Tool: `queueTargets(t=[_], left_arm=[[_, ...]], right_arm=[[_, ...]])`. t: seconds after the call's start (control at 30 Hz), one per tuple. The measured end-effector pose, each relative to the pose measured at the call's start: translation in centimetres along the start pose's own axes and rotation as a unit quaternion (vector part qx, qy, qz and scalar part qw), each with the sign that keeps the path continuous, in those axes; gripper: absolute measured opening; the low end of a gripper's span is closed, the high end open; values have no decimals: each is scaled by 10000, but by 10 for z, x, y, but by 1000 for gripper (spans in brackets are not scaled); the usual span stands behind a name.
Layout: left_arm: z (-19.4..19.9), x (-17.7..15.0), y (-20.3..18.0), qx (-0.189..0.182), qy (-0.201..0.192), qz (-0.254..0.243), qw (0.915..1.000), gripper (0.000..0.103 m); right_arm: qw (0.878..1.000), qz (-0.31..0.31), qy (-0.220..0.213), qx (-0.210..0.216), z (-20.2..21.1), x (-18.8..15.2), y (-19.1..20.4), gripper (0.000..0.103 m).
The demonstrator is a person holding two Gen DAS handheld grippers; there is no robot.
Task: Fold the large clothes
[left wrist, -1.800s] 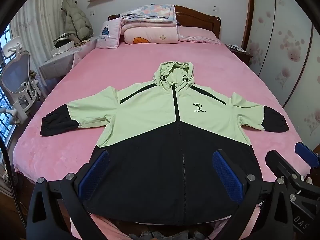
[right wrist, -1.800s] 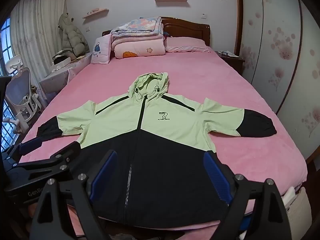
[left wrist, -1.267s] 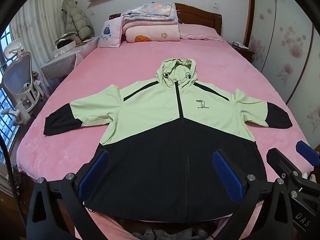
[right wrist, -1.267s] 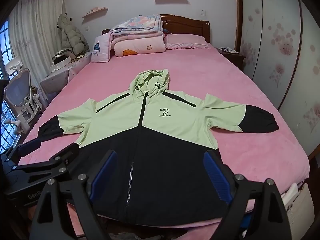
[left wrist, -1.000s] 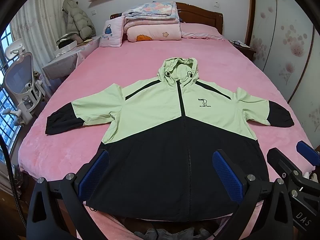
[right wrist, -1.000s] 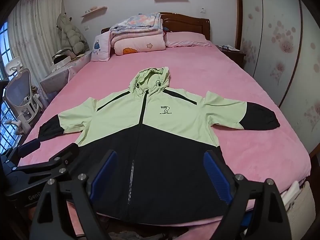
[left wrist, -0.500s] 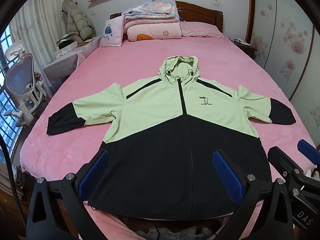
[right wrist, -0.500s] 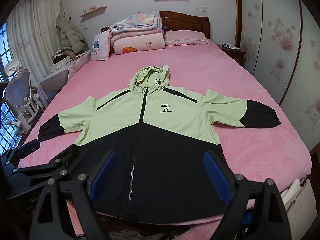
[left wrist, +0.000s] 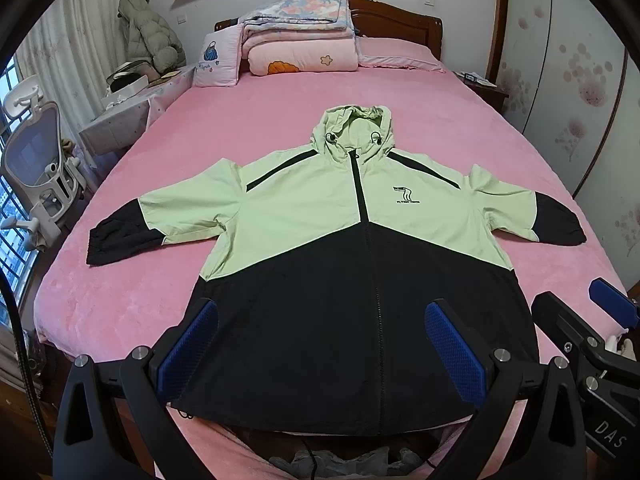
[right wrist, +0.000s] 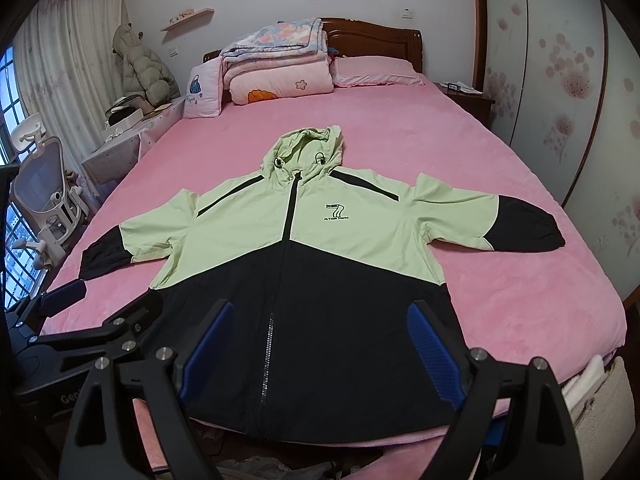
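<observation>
- Both claws are released and hold nothing: left gripper (left wrist: 320, 344) and right gripper (right wrist: 320, 344) hang over the near hem.
- Jacket (left wrist: 352, 264) lies flat on the pink bed (left wrist: 256, 120), hood far, long axis pointing away.
- Each sleeve is nearer to the gripper on its own side.
</observation>
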State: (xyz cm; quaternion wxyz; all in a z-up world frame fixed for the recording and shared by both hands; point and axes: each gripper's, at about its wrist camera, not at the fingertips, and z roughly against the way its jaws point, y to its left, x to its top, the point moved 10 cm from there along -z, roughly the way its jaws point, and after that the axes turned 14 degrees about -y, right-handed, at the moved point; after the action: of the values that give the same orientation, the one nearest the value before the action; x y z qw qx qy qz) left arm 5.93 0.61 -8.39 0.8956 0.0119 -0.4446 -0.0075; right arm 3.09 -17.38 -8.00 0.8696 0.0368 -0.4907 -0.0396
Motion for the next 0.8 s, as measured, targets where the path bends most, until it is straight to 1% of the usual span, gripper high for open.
queueTargets(t=[0.3,0.53,0.8], left_arm=[[2,1,-1,-19,-66,8,10000,103],[2,1,-1,-51,8,50,10000,103],[0,2,-2,20,-1,10,10000,103]], right_arm=[[10000,-5,-13,30,1,1,4,89],[10000,-7,-28,54,4,3,5,89],[10000,-42,-18,85,5,3,6,89]])
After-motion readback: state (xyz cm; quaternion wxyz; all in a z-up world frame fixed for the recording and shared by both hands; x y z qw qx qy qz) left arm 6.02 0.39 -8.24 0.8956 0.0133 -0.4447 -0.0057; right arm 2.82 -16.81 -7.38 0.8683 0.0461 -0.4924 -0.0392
